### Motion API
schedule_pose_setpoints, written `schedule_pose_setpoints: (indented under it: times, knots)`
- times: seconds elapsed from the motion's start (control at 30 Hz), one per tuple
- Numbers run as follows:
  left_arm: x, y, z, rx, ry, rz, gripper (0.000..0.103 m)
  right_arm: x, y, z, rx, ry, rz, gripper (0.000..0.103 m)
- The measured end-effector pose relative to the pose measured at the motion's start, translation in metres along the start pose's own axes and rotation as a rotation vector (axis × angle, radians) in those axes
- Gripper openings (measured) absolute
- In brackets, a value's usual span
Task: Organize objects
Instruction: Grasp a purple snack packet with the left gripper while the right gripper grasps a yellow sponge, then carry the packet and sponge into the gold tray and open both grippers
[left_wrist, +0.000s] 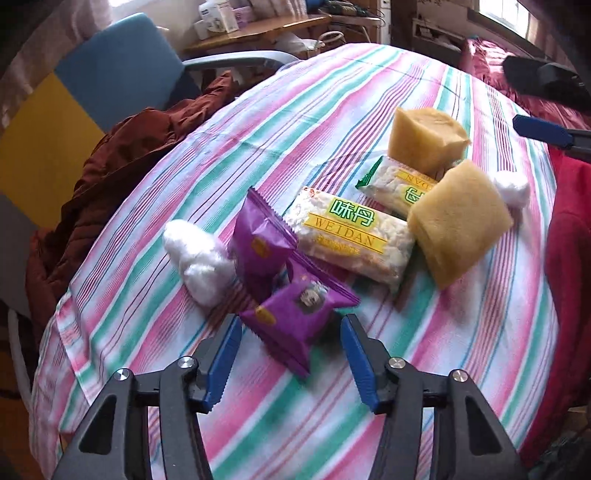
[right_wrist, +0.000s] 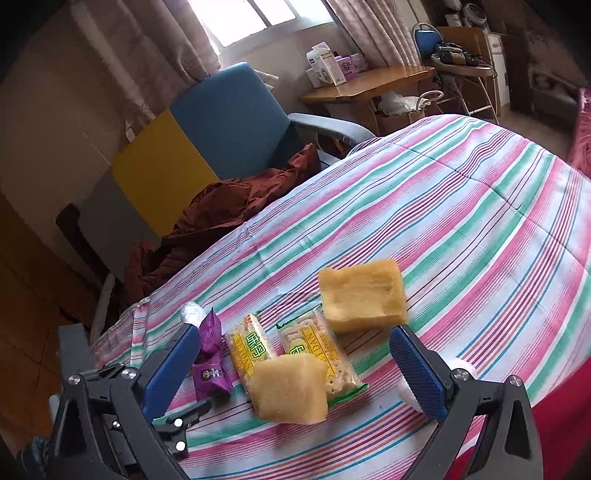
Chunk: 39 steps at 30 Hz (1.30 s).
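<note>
A striped pink, green and white bedspread (left_wrist: 369, 110) covers the bed, with a blue armchair (right_wrist: 236, 114), a rust-coloured garment (left_wrist: 122, 166) and a cluttered wooden desk (right_wrist: 369, 86) behind it under a curtained window.

Snacks and sponges lie in a loose row across the cloth. In the left wrist view, the left hand-held gripper (left_wrist: 291, 325) points steeply down at the near purple snack packet (left_wrist: 295, 314); its blue fingers (left_wrist: 225, 354) stand partly spread on either side of the packet's near end, and no firm pinch can be seen. A second purple packet (left_wrist: 258, 240) stands just beyond, touching a white cotton wad (left_wrist: 199, 258) to its left. To the right lie a clear rice-cracker packet (left_wrist: 351, 236) labelled in green and yellow, then a second one (left_wrist: 399, 184) partly under two yellow sponges, one far (left_wrist: 424, 140) and one near (left_wrist: 458, 221). Another cotton ball (left_wrist: 513, 190) sits at the right edge.

In the right wrist view, the right hand-held gripper (right_wrist: 295, 350) hangs over the near edge of the bed with its fingers spread wide and nothing held; the near sponge (right_wrist: 288, 387) and both cracker packets (right_wrist: 251, 354) show between them, lying apart from the pads.
</note>
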<state>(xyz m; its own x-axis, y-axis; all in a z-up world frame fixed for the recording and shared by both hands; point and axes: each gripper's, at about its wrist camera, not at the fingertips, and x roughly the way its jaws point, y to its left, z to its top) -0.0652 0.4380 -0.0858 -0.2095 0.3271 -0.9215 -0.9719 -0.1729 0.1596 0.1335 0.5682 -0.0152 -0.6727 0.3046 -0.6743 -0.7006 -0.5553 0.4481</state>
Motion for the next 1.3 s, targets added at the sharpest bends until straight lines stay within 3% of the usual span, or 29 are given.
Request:
schedule_pose_setpoints:
  times: [0.13, 0.23, 0.43, 0.6, 0.8, 0.87, 0.93, 1.0, 1.13, 1.3]
  knots:
    - [0.013, -0.001, 0.004, 0.022, 0.021, -0.01, 0.056, 0.0, -0.003, 0.001, 0.019, 0.004, 0.011, 0.103]
    - [0.02, -0.001, 0.005, 0.004, 0.029, -0.037, 0.047, 0.001, -0.006, 0.002, 0.033, 0.007, 0.014, 0.103]
    - [0.012, -0.014, -0.005, -0.033, 0.014, -0.042, 0.043, 0.002, -0.015, 0.005, 0.077, 0.005, 0.01, 0.103]
    - [-0.003, -0.024, -0.025, -0.129, -0.017, -0.064, 0.042, 0.024, 0.006, -0.007, -0.037, 0.131, 0.026, 0.103]
    - [-0.022, -0.032, -0.058, -0.266, -0.038, -0.091, 0.042, 0.059, 0.034, -0.034, -0.223, 0.316, -0.056, 0.102]
    - [-0.027, -0.035, -0.067, -0.299, -0.048, -0.102, 0.042, 0.065, 0.038, -0.04, -0.27, 0.33, -0.106, 0.093]
    - [-0.033, -0.037, -0.076, -0.325, -0.06, -0.113, 0.042, 0.07, 0.038, -0.043, -0.3, 0.347, -0.139, 0.073]
    - [-0.038, -0.038, -0.082, -0.345, -0.072, -0.114, 0.042, 0.075, 0.038, -0.047, -0.322, 0.371, -0.164, 0.06]
    - [-0.05, -0.034, -0.097, -0.395, -0.096, -0.121, 0.042, 0.072, 0.039, -0.046, -0.335, 0.358, -0.155, 0.053]
    - [-0.079, -0.027, -0.118, -0.458, -0.161, -0.119, 0.042, 0.06, 0.04, -0.041, -0.313, 0.301, -0.102, 0.052]
